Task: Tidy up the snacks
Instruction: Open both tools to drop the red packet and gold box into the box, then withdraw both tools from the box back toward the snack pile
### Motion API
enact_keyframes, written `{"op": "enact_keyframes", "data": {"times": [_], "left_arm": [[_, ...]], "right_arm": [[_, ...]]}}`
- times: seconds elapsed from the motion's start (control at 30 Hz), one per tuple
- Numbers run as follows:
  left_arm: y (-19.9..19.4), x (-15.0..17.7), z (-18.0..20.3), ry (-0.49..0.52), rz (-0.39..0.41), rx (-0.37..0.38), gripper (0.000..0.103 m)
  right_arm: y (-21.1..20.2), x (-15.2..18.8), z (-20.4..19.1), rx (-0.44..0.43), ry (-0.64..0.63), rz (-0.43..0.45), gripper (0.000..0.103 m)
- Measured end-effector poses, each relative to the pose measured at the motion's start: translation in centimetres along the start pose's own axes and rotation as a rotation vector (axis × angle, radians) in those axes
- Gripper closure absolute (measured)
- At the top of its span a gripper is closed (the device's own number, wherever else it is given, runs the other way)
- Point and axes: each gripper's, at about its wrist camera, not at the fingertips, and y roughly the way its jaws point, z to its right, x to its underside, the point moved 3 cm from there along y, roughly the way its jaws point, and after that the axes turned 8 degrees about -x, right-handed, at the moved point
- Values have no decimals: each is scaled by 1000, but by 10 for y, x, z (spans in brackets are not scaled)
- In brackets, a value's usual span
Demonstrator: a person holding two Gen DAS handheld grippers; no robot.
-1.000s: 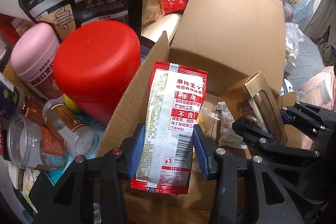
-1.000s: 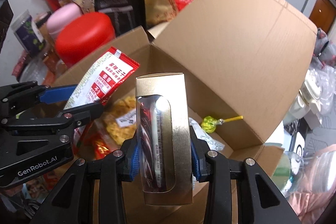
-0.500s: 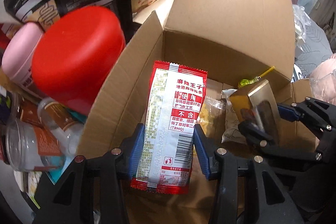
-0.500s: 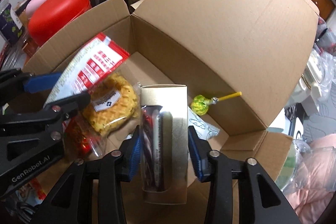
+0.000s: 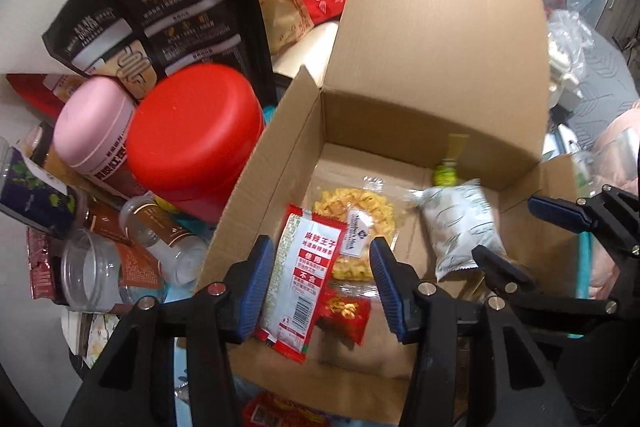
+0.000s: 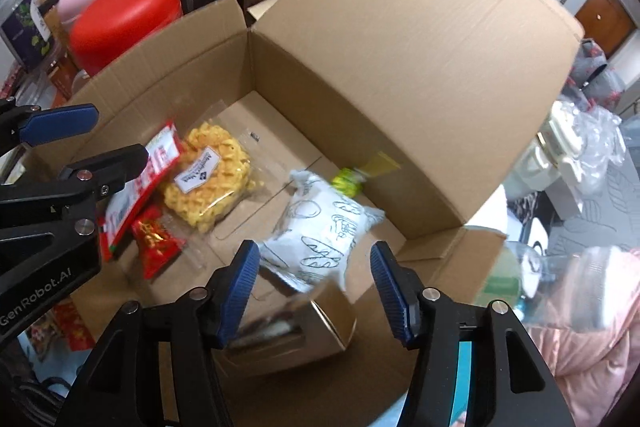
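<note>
Both claws hang over the open cardboard box point(image 5: 280, 163), jaws just parted and gripping nothing. Beneath the left gripper point(image 5: 316, 283) the red-and-white packet point(image 5: 304, 275) lies on the box floor beside a noodle bag point(image 5: 356, 227). Below the right gripper point(image 6: 314, 291) the gold carton point(image 6: 296, 339) lies against a white pouch point(image 6: 328, 231). A red jar point(image 5: 192, 135) and a pink tub point(image 5: 94, 127) crowd the box's left wall.

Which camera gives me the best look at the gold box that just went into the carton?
Right wrist view: the gold box lies blurred on the carton floor, partly under the white bread-print packet, below the open right gripper, whose jaws have just been opening. The left wrist view shows only a gold sliver beside the right gripper's finger.
</note>
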Motion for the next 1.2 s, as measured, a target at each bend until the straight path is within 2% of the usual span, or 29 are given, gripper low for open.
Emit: {"op": "enact_keyframes", "data": {"times": [0.07,0.27,0.63,1.1,1.2], "left_arm": [[-14,-2,-2,-13,18,19,53],[-54,-9,-7,-35,81,9,53],[-147,-4,-35,-96,208,-44,53],[-239,45,-55,-145,320,-55,53],[-256,58,-58,-154,343,-62,53]], "right_arm": [[-12,-2,1,2,0,19,45],[-50,-10,1,12,-17,98,45],[-133,-12,-25,15,-58,265,45],[-211,25,-61,-30,-107,391,45],[-225,37,-68,-44,-115,415,40]]}}
